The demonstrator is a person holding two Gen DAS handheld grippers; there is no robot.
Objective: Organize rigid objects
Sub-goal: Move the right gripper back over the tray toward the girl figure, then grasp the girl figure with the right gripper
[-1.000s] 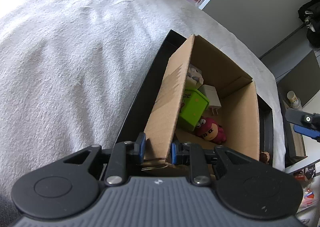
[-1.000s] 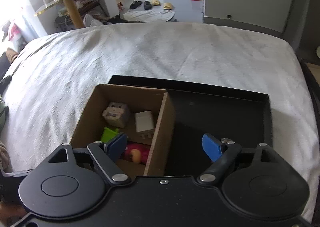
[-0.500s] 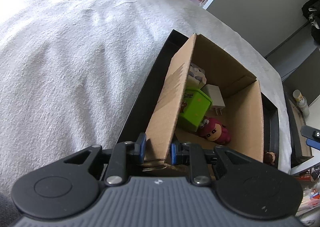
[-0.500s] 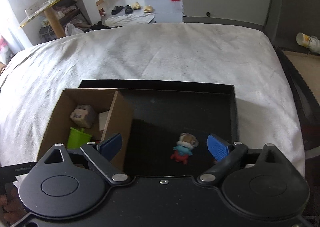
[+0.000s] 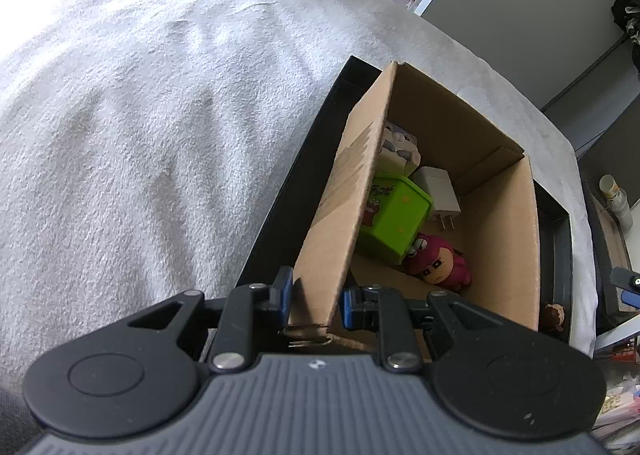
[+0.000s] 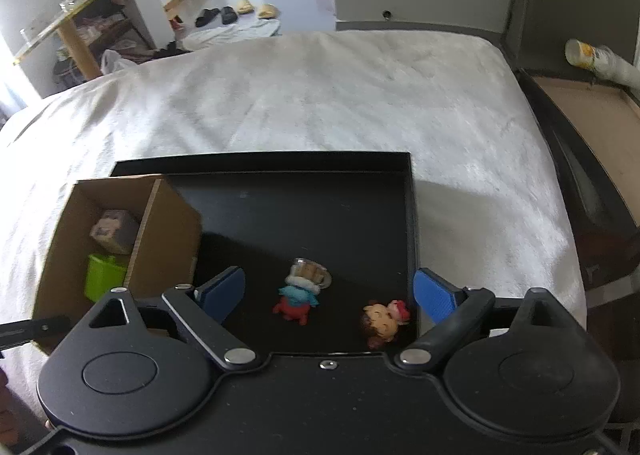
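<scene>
A white blanket (image 6: 340, 95) carries one black tray (image 6: 412, 215). In the tray's left end stands one carton (image 5: 500, 247) holding four things: a grey cube (image 5: 400, 145), a green box (image 5: 394, 219), a white charger (image 5: 440, 193) and a pink figure (image 5: 438, 267). Two figurines lie on the tray floor: blue-red (image 6: 302, 291) and brown-haired (image 6: 382, 321). The left gripper (image 5: 316, 297) clamps the carton's wall. The right gripper (image 6: 330, 291), jaws closing, straddles both figurines, touching neither.

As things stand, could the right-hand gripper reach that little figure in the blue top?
Probably yes: the right gripper hangs over the figure in the blue top, jaws closing but wide apart, with nothing on the black tray between them.
</scene>
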